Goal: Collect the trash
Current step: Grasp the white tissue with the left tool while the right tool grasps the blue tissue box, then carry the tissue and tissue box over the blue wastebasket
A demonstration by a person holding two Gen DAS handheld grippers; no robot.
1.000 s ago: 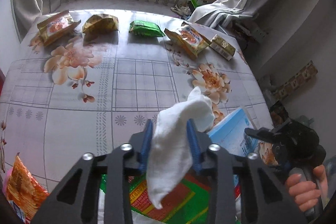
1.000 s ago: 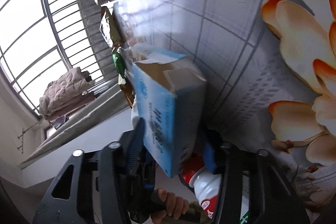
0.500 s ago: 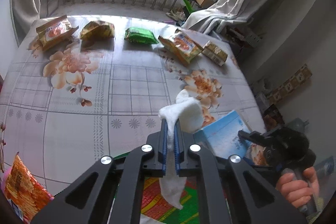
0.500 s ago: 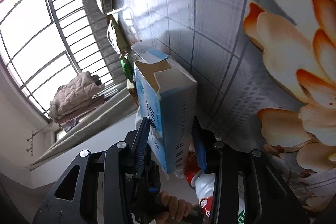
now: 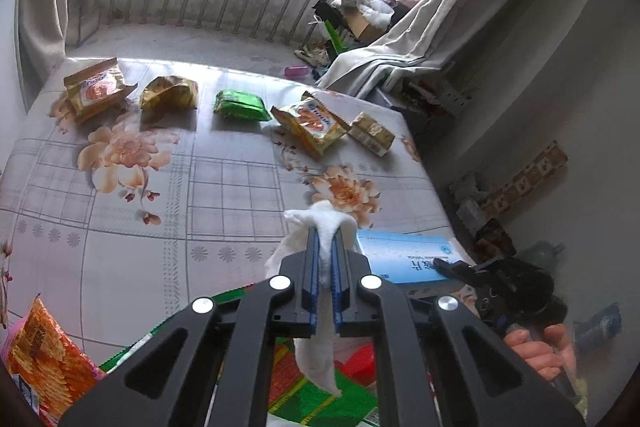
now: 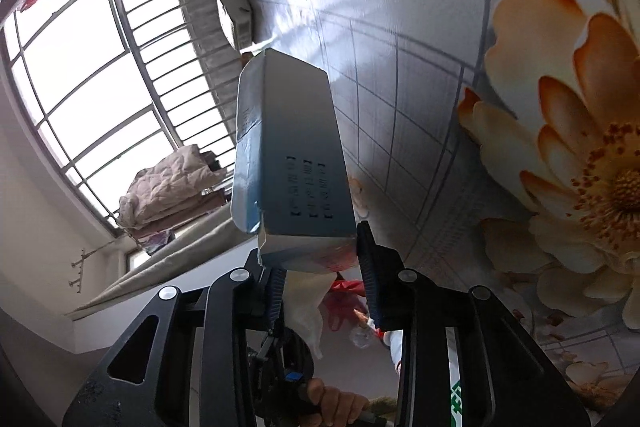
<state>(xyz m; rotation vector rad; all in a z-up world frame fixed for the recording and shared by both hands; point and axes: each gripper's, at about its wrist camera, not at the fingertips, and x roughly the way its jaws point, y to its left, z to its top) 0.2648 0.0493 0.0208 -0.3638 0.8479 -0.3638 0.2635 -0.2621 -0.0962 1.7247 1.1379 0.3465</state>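
Closing over the last second, the left gripper (image 5: pixel 327 251) jaws now pinch the white tissue (image 5: pixel 318 359) above the bed's near edge, while the right gripper (image 6: pixel 320 267) jaws clamp the blue carton (image 6: pixel 288 163), both ready for binning.

Left gripper (image 5: pixel 327 255) jaws clamp white tissue (image 5: pixel 316 347) — 5 wrappers beyond.

Little can be read. The blue box (image 5: pixel 404 261) carries a line of dark printed characters along its near edge in the left wrist view, too small to make out. In the right wrist view the same blue box (image 6: pixel 296 163) shows three short rows of stamped digits, blurred. The snack packets (image 5: pixel 310 123) bear brand lettering that stays illegible.
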